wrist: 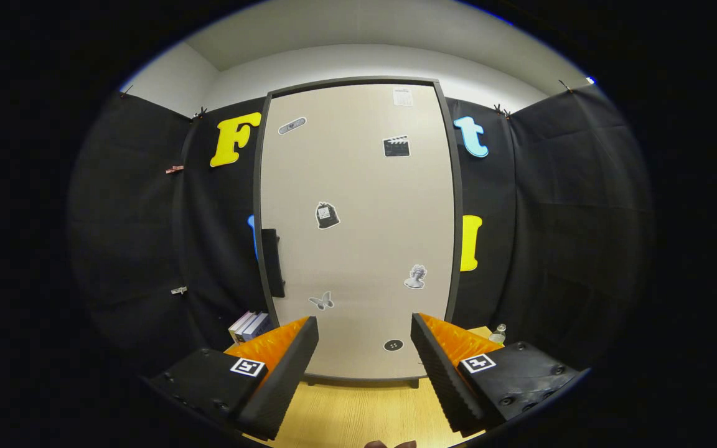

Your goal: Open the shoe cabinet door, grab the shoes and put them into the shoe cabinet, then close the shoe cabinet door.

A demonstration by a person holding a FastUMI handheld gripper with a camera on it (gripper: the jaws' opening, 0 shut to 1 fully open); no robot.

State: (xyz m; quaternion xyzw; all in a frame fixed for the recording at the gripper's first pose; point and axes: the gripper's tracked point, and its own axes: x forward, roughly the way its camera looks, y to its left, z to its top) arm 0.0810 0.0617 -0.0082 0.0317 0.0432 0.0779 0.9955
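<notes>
The shoe cabinet (358, 230) stands upright straight ahead on a wooden table (358, 414). Its tall beige door (365, 186) is closed inside a dark frame and carries several small stickers. A dark handle (273, 261) runs along the door's left edge, about halfway up. My gripper (365, 336) is open, its two fingers spread wide with nothing between them, a short way in front of the door's lower part. The handle lies up and to the left of the left finger.
Several books (248, 326) lie on the table left of the cabinet. A small clear bottle (499, 334) stands to the cabinet's right. Black cloth walls close in the booth behind and at both sides. Bare tabletop lies between the fingers and the cabinet.
</notes>
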